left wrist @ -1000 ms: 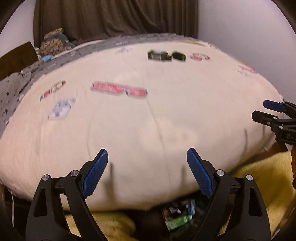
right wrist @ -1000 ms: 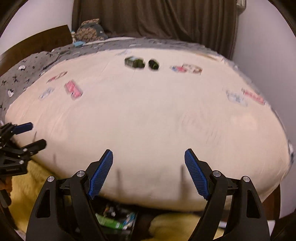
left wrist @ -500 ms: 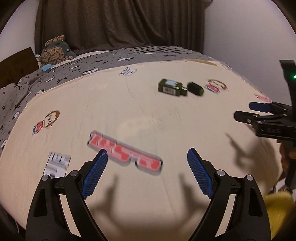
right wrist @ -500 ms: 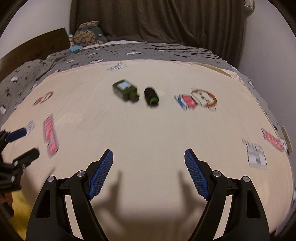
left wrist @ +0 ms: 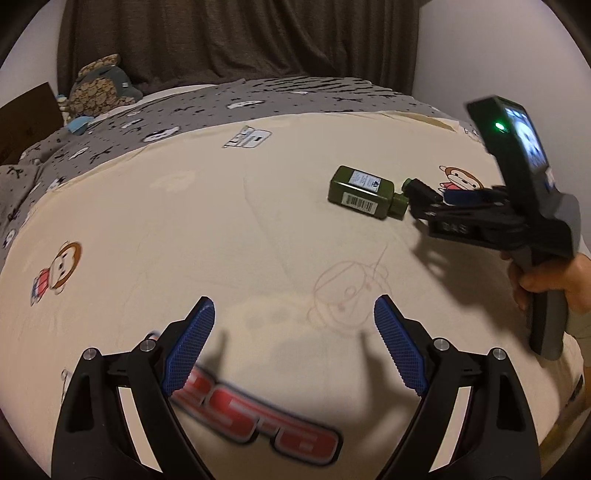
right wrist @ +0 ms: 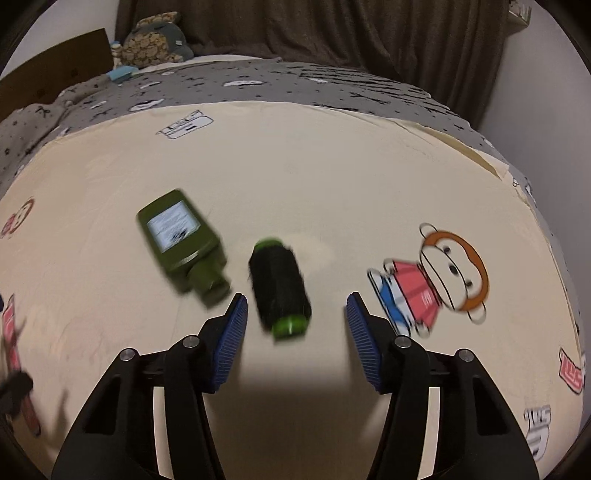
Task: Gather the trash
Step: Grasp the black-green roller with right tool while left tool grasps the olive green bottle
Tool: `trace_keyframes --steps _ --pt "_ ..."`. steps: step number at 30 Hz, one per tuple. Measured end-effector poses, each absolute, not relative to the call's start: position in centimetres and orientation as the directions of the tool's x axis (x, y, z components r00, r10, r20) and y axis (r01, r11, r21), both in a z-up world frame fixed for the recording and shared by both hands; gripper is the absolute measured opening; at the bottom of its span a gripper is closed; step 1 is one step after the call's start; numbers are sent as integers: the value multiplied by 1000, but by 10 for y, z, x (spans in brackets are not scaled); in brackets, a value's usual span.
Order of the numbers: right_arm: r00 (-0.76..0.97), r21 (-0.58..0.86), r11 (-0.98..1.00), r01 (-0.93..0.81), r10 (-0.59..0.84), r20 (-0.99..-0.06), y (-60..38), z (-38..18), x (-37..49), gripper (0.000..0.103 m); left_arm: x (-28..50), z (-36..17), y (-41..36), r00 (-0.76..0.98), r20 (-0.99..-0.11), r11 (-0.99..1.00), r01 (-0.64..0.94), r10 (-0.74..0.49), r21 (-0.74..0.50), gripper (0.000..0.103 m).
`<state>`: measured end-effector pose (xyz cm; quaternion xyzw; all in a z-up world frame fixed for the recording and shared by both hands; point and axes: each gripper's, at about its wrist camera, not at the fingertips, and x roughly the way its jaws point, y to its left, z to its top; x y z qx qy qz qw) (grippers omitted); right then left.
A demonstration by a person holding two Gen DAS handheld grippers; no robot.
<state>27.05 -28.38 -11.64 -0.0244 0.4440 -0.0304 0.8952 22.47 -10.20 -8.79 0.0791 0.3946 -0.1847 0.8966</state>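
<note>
A dark green flat bottle (left wrist: 364,192) with a white label lies on its side on the cream bedspread (left wrist: 240,229); it also shows in the right wrist view (right wrist: 181,240). A black cylinder with green ends (right wrist: 279,288) lies beside the bottle's neck. My right gripper (right wrist: 295,321) is open, its jaws on either side of the cylinder's near end. In the left wrist view the right gripper (left wrist: 430,197) hides the cylinder. My left gripper (left wrist: 293,350) is open and empty, well short of the bottle.
The cream bedspread has printed cartoon monkeys (right wrist: 439,273) and red lettering (left wrist: 258,428). A grey patterned blanket (left wrist: 221,99) and a plush toy (left wrist: 99,88) lie at the far end. Dark curtains (right wrist: 332,33) hang behind. A wall stands at the right.
Both grippers have moved forward over the bed from its near edge. The right gripper has come up to the black cylinder, jaws now beside it. The floor clutter has left view.
</note>
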Motion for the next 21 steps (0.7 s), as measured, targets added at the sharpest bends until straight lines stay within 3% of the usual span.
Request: trace_keyframes --steps 3,5,6,12,21 --pt "597 -52 998 24 -56 -801 -286 -119 285 51 233 -89 -114 608 -741 907 421 -285 -4 83" --pt "592 -40 999 3 -33 -805 -287 -120 290 31 238 -91 -125 599 -745 894 447 -295 5 86" --pt "592 -43 999 -5 -31 -805 -288 -119 290 27 243 -92 -133 589 -749 887 462 -305 2 88" --pt "588 -74 997 6 -63 -807 -314 -111 278 27 269 -100 -169 550 -771 877 480 -320 -21 90" --pt "594 -17 998 63 -51 -803 -377 -102 243 27 319 -105 -227 578 -775 887 459 -256 50 94"
